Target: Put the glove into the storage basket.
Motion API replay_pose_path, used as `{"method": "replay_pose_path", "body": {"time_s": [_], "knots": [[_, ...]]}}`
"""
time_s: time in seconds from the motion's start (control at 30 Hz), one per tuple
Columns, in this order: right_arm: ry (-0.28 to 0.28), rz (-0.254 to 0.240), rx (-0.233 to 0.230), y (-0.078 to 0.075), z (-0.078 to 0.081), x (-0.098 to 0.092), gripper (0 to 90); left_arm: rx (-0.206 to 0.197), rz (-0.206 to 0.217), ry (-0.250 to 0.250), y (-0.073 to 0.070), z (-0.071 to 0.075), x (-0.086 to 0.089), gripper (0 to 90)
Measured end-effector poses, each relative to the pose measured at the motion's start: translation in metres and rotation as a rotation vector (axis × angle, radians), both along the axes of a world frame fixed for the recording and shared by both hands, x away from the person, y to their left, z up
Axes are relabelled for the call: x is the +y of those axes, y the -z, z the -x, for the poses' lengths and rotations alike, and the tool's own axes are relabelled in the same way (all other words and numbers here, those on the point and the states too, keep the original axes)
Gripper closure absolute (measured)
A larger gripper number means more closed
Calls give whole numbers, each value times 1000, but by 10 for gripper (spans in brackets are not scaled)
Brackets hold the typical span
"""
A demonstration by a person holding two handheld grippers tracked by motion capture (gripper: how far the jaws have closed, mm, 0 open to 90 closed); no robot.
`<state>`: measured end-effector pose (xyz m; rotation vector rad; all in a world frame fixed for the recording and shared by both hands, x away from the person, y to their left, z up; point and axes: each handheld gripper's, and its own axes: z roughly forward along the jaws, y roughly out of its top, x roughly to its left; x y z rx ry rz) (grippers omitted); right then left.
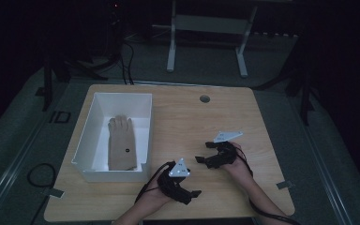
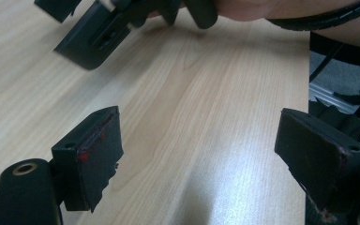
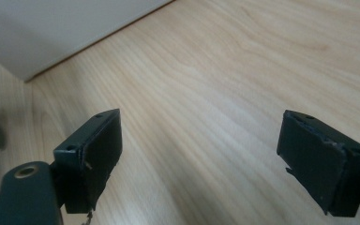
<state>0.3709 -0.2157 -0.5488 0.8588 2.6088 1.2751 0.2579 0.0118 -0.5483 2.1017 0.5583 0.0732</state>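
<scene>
A tan glove lies flat inside a white box on the left half of the wooden table. My left gripper rests low near the table's front edge, right of the box's near corner, open with nothing between its jaws. My right gripper sits a little farther back and to the right, pointing left toward the box, also open and empty. In the left gripper view the right gripper appears at the top left, held by a hand.
The white box wall fills the upper left of the right gripper view. A round cable hole sits near the table's far edge. A table edge runs down the right of the left gripper view. Cables trail off the front.
</scene>
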Motion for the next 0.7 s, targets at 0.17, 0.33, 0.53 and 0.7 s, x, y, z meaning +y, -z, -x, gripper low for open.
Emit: {"method": "replay_pose_path", "body": {"time_s": [0.17, 0.33, 0.53, 0.7], "knots": [[8, 6, 6, 7, 3, -10, 142, 8, 2, -9, 9, 0, 2, 157], [23, 0, 0, 12, 10, -19, 145, -2, 8, -22, 14, 0, 3, 157], [17, -18, -7, 9, 20, -26, 144, -14, -4, -22, 16, 2, 2, 156], [25, -16, -9, 11, 25, -32, 144, -27, 2, -31, 15, 2, 3, 157]]}}
